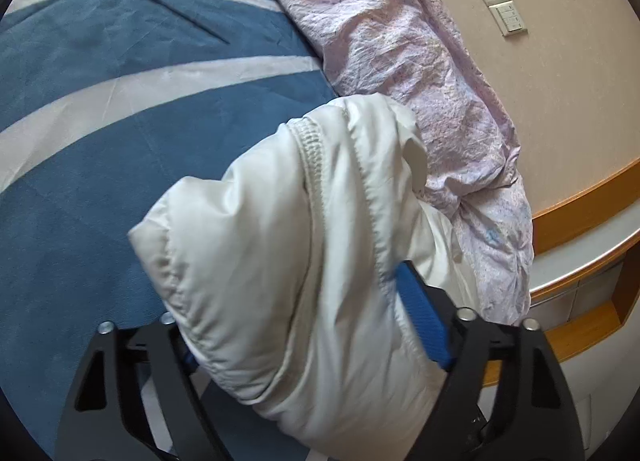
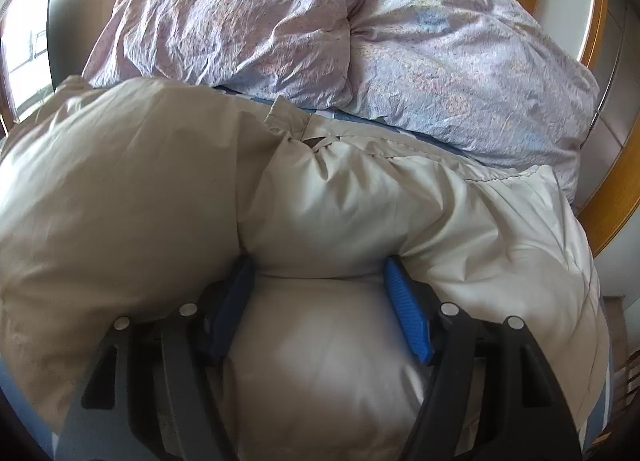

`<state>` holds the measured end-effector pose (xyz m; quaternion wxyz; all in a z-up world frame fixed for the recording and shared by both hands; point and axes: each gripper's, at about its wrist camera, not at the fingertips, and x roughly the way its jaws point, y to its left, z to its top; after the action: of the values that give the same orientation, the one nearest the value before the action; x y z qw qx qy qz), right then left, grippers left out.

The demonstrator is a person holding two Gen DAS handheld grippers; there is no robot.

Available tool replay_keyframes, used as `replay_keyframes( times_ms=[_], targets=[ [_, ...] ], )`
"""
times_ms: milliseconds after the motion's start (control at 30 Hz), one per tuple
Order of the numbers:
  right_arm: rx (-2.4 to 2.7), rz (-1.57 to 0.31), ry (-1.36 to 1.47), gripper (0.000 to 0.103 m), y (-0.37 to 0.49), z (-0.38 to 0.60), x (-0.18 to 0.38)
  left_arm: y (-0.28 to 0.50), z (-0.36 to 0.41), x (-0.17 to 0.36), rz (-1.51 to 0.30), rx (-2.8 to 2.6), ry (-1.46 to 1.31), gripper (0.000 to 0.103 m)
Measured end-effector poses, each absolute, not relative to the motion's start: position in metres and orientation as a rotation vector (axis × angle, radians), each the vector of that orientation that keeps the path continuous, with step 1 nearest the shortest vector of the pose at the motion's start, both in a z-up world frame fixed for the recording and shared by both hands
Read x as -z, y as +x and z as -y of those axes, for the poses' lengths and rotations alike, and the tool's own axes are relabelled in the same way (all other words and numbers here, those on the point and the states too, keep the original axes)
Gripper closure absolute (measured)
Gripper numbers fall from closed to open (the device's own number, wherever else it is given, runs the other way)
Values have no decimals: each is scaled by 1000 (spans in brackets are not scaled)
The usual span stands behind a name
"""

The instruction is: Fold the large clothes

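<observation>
White puffy jacket [image 2: 340,197] bunched on bed [image 1: 100,121], near quilt [image 2: 440,61]. Left gripper [image 1: 312,321] & right gripper [image 2: 320,301] both clamp jacket folds.

The white padded jacket [image 1: 304,261] covers most of the left fingers [image 1: 424,325]; its lower part is cut off by the edge.

Both wrist views close, angled down; share white jacket [image 1: 304,261], quilt [image 2: 400,41].

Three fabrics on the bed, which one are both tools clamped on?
The puffy white jacket. It bulges between the pads of the left tool and the right tool. The blue striped sheet lies flat underneath; the crumpled lilac duvet sits beyond, ungripped.
</observation>
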<state>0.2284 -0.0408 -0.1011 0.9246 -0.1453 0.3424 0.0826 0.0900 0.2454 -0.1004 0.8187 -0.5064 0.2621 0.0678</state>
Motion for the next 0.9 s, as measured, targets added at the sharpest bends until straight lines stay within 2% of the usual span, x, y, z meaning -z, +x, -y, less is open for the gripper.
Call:
replay_keyframes(
  times_ms=[200,300,667,900],
  targets=[
    [-138,-686,-335,35,229,36,107,94,-235,70,-501,-131,-996,49],
    [-119,-677,-355,35,228,33,109,96,-228,49,-456,-86,-952,56],
    [-122,-668,-373,36,229,32,111,113,-153,-30,-316,143,-684,57],
    [-247,-646,-322,36,215,68,88,115,-111,-61,-262,202,-557,57]
  ],
)
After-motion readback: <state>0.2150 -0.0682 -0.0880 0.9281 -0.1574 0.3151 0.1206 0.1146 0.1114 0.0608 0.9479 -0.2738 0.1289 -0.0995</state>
